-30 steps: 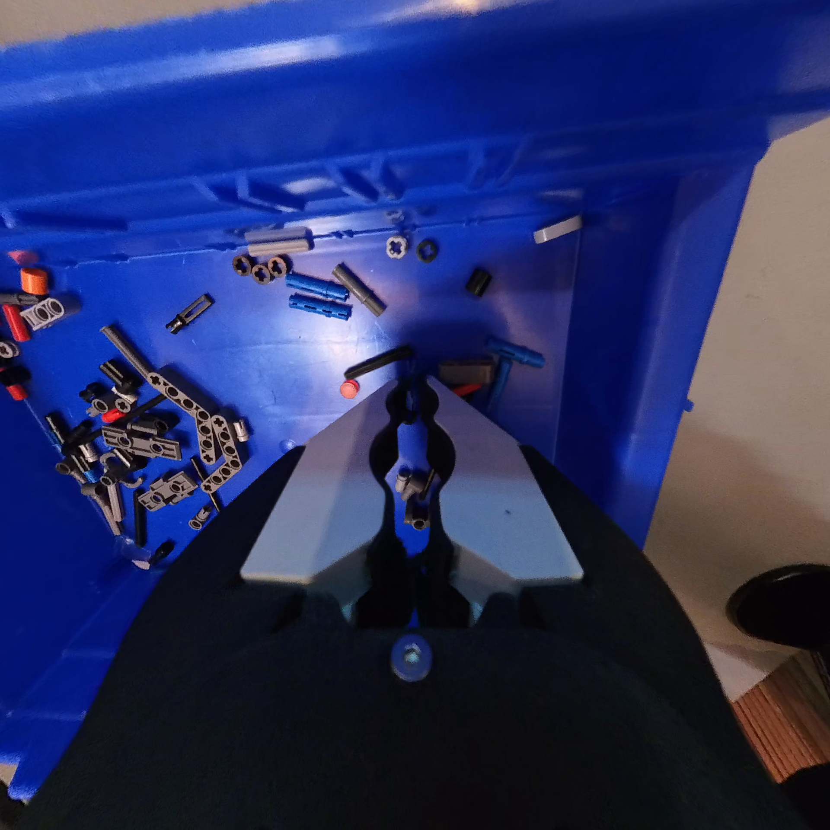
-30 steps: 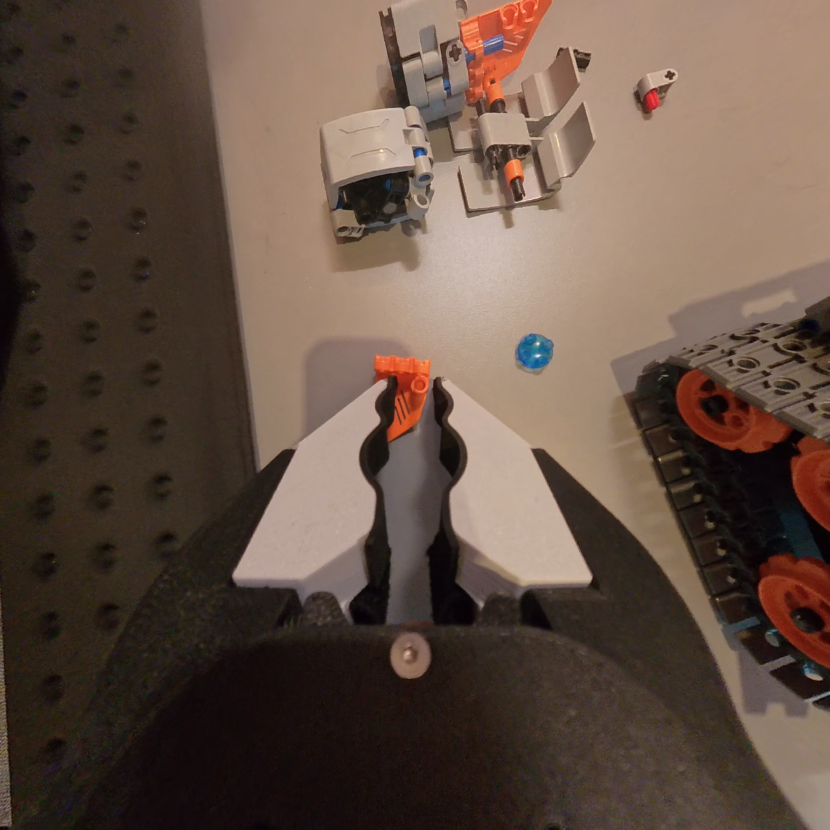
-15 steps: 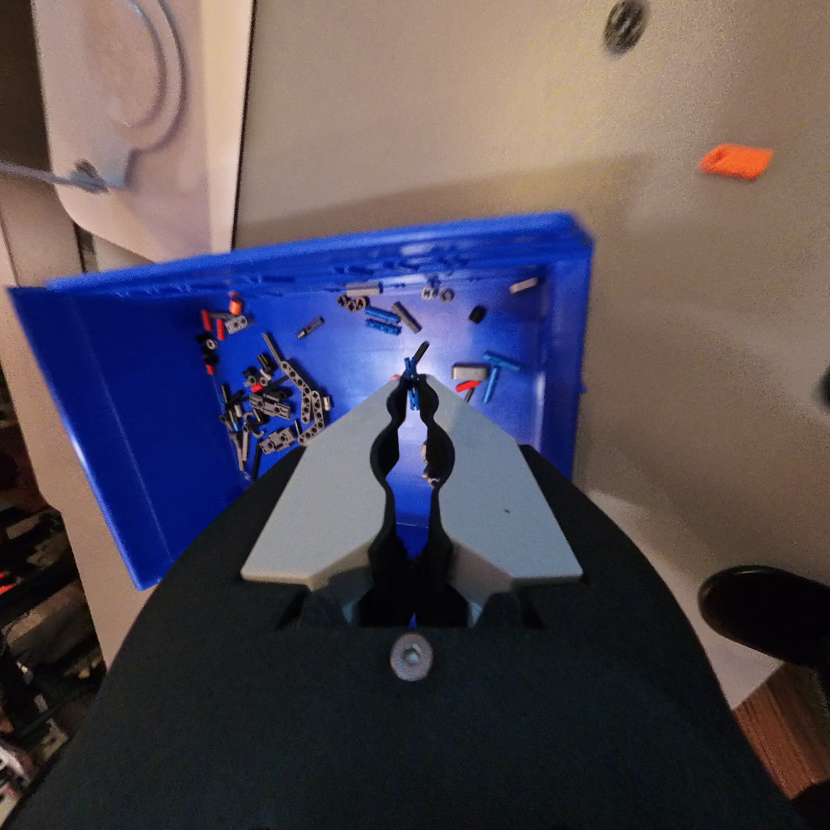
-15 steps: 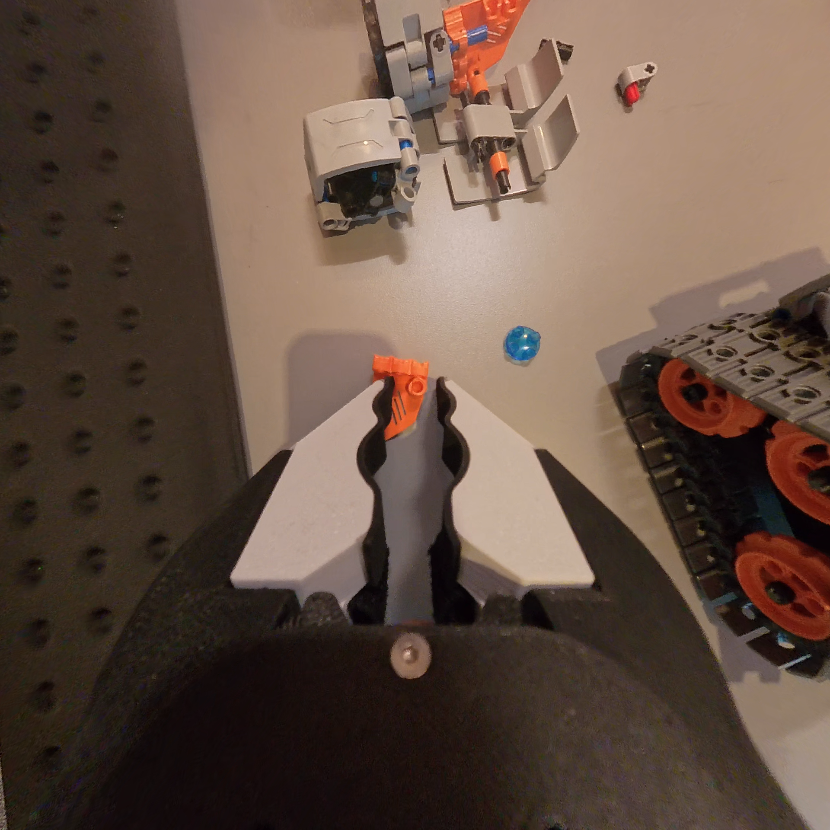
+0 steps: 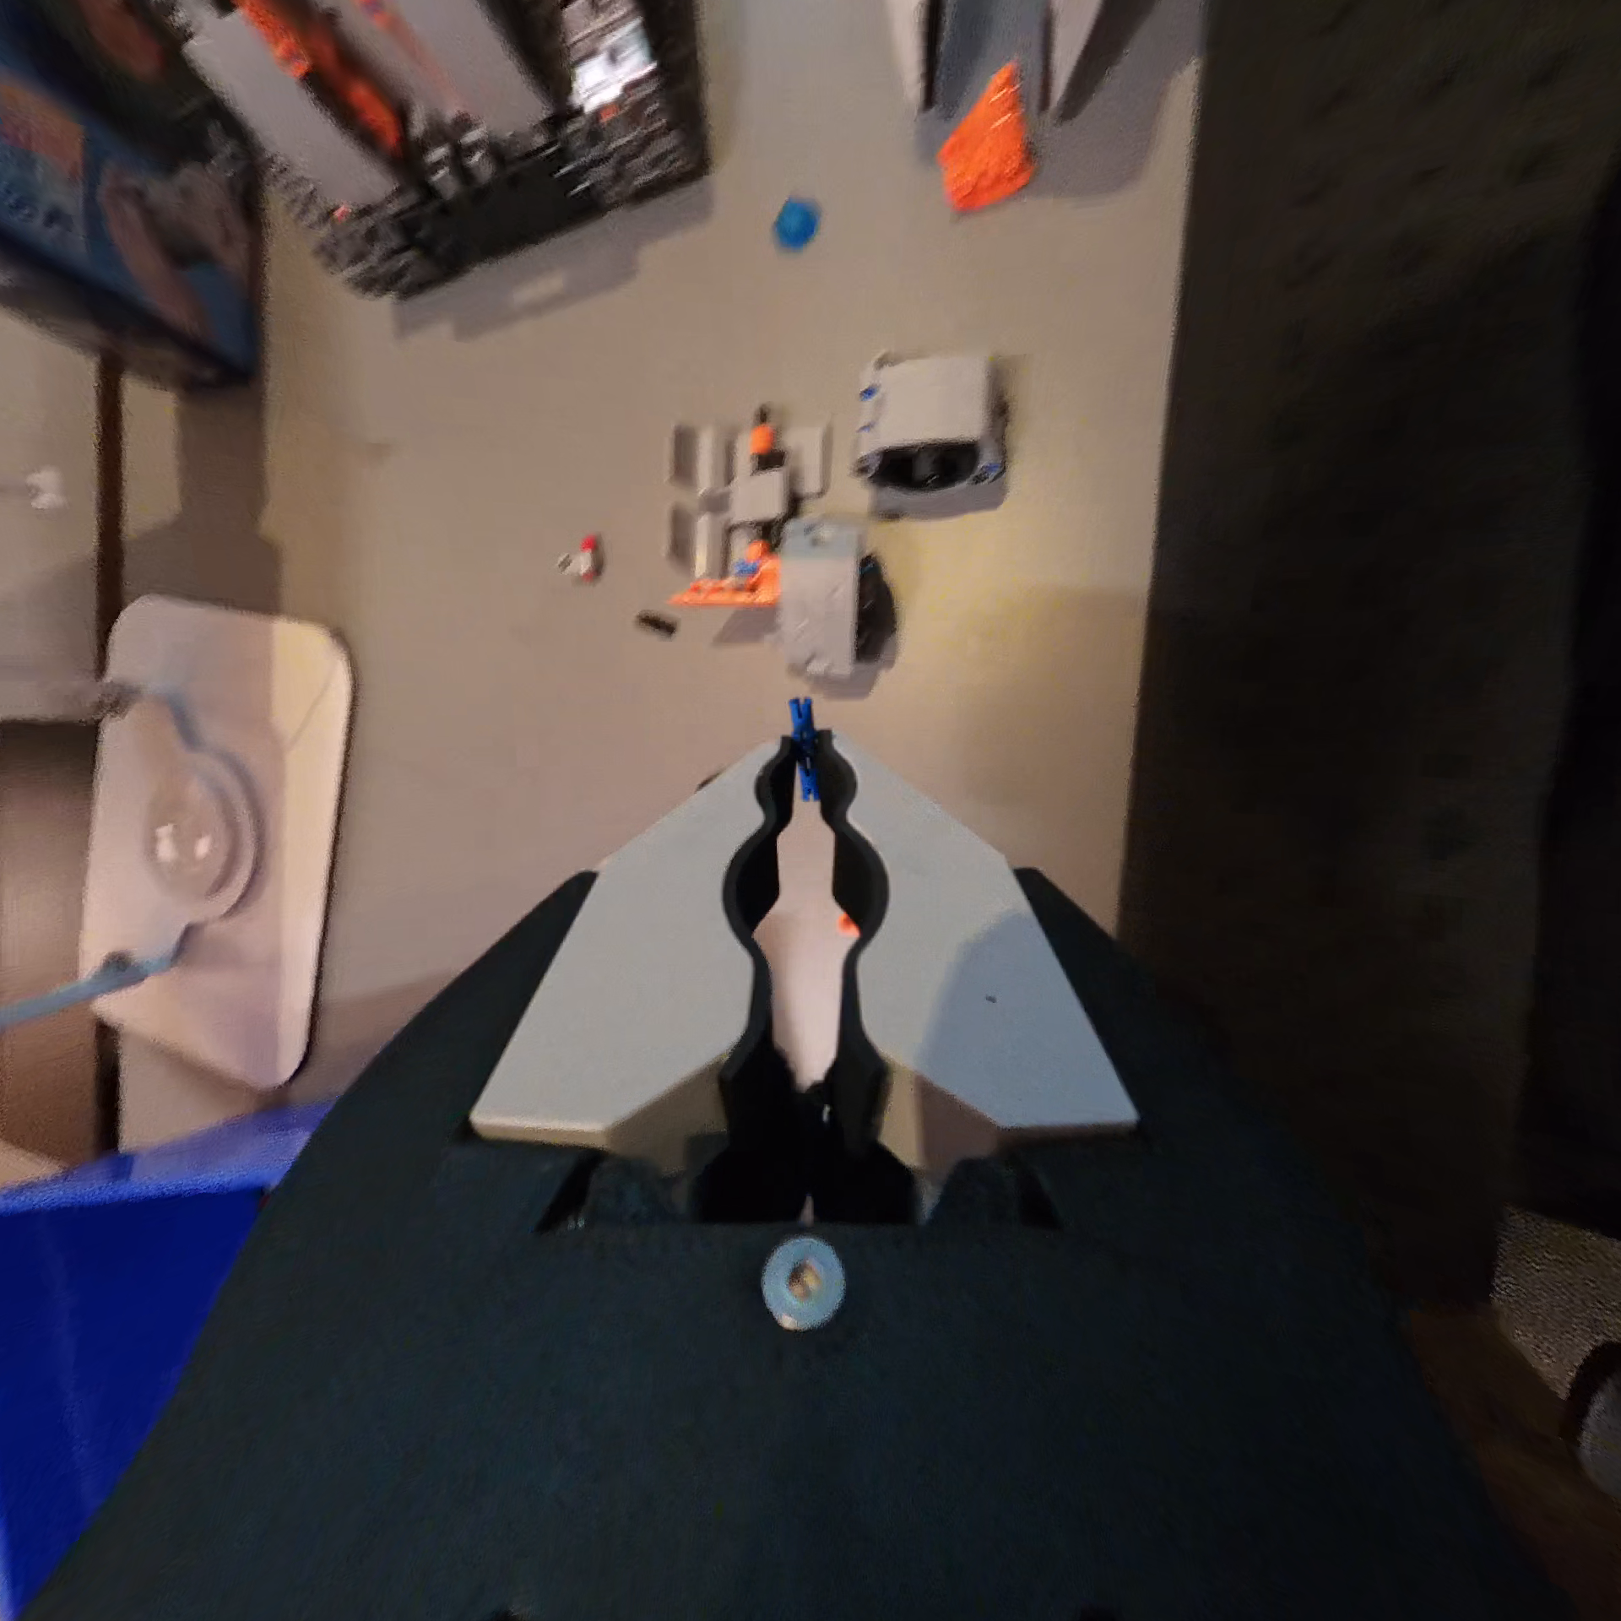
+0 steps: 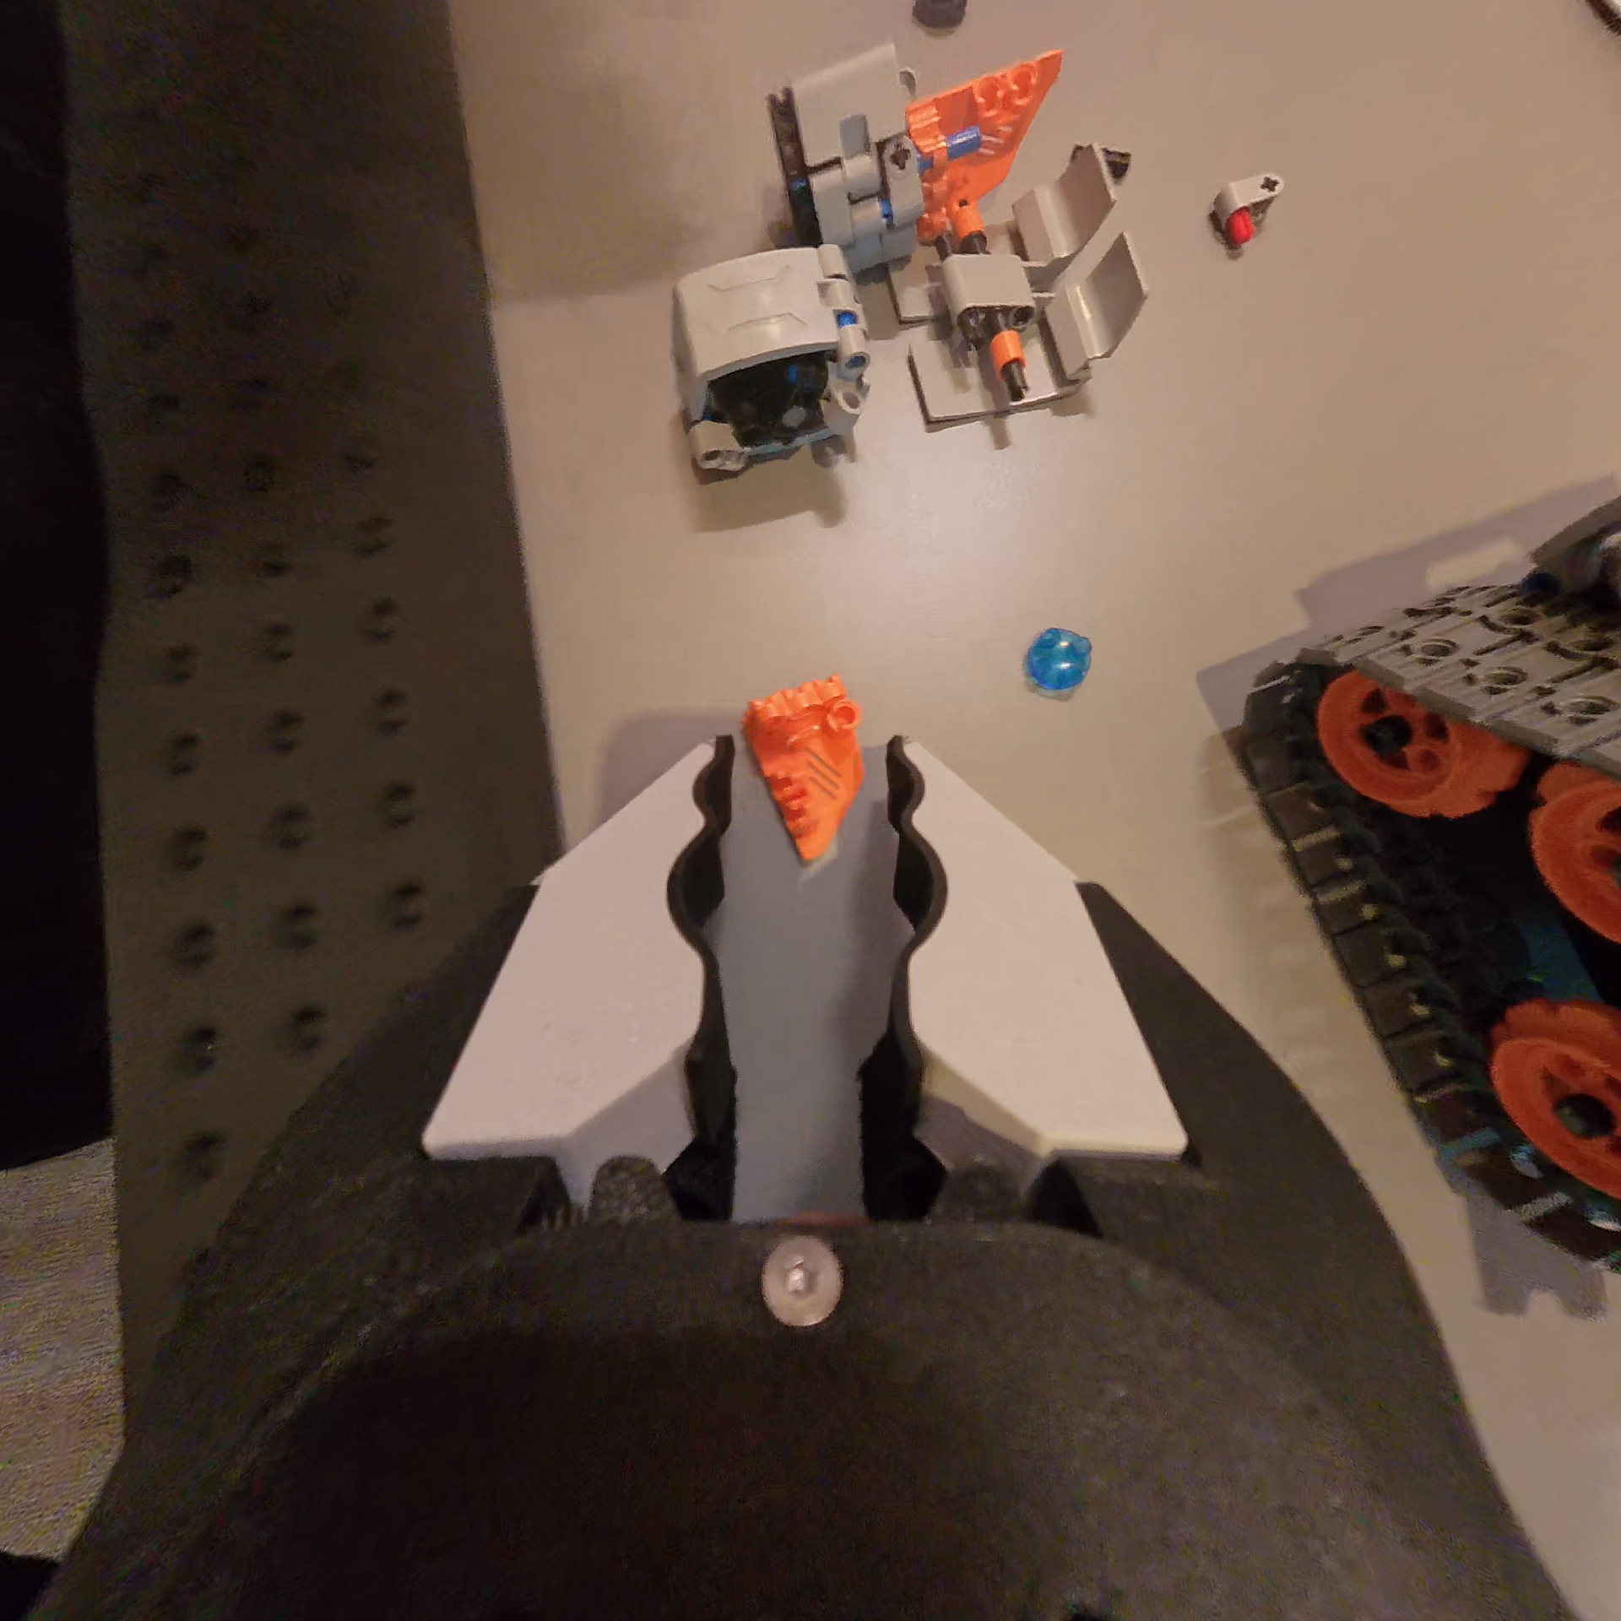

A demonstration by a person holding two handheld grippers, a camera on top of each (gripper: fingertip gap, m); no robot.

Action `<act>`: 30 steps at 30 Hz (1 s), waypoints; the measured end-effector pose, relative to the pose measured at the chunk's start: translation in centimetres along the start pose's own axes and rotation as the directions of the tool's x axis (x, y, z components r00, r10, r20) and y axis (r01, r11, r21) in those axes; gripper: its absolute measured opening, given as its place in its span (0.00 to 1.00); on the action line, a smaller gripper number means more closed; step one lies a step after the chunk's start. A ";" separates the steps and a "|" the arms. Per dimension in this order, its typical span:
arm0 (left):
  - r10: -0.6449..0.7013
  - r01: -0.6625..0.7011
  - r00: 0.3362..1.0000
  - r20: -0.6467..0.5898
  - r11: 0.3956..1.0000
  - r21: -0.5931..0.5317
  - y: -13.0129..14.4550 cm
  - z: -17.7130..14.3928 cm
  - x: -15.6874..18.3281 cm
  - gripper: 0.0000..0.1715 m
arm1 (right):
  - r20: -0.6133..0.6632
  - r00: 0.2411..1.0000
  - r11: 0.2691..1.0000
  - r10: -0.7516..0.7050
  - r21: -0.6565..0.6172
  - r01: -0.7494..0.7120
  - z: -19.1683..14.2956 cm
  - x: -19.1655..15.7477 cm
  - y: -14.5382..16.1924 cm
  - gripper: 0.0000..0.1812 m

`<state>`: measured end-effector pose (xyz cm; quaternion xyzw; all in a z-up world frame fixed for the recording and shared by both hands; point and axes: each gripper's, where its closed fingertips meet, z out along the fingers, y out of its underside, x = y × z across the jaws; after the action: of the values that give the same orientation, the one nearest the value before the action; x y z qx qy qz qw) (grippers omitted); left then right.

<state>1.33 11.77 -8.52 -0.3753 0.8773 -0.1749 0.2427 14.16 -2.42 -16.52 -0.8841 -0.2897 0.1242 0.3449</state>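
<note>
**Two small plastic parts, two ways to lose them**

In the left wrist view, which is smeared by blur, our left gripper (image 5: 805,750) is closed down to a sliver at the tips and pinches a small blue plastic connector pin (image 5: 805,747), held above the pale grey bench (image 5: 491,544). Only the very ends of the jaws bear on the pin, and it sits slightly askew. We judge that a quick swing or any easing of the squeeze could let it twist or drop out. Below and ahead lie a grey brick-built sub-assembly with an orange panel (image 5: 811,596), a boxy grey cab-shaped piece (image 5: 931,434) and a small round translucent blue stud (image 5: 796,221). A dropped pin could bounce in among these. A corner of the blue plastic bin (image 5: 105,1298) shows at lower left.

In the right wrist view, our right gripper (image 6: 805,746) stands moderately open, and the small orange wedge-shaped plastic panel (image 6: 807,772) lies between the tips, clear of the right jaw; whether it touches the left jaw we cannot tell. It seems to rest on the bench. Closing on its slanted faces could squirt it forward. The grey tracked vehicle with orange wheels (image 6: 1438,772) sits well to the right, and a dark perforated panel (image 6: 281,526) runs close along the left, where a sideways move could knock the gripper.
</note>
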 end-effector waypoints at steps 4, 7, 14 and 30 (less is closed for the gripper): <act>0.020 -0.017 0.998 -0.052 0.999 0.050 -2.3 2.7 2.5 0.01 | -0.009 1.000 0.999 -0.007 -0.047 0.007 0.7 -0.2 0.9 0.19; 0.028 -0.021 0.997 -0.078 0.996 0.088 -4.1 4.1 3.9 0.01 | -0.019 0.999 0.998 -0.025 -0.051 0.024 1.0 -0.2 0.7 0.16; 0.034 -0.017 0.994 -0.106 0.988 0.155 -7.3 6.4 6.2 0.01 | -0.002 0.998 0.997 -0.057 -0.044 0.057 1.3 -0.7 0.5 0.12; 0.010 0.003 0.997 -0.074 0.983 0.183 -7.9 9.7 7.1 0.01 | 0.050 0.998 0.999 -0.043 -0.015 0.044 1.9 -1.3 -0.1 0.12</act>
<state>6.99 0.12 -14.68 -0.3431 0.8667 -0.2682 0.2433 12.29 -2.08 -17.77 -0.8770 -0.3185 0.1363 0.3328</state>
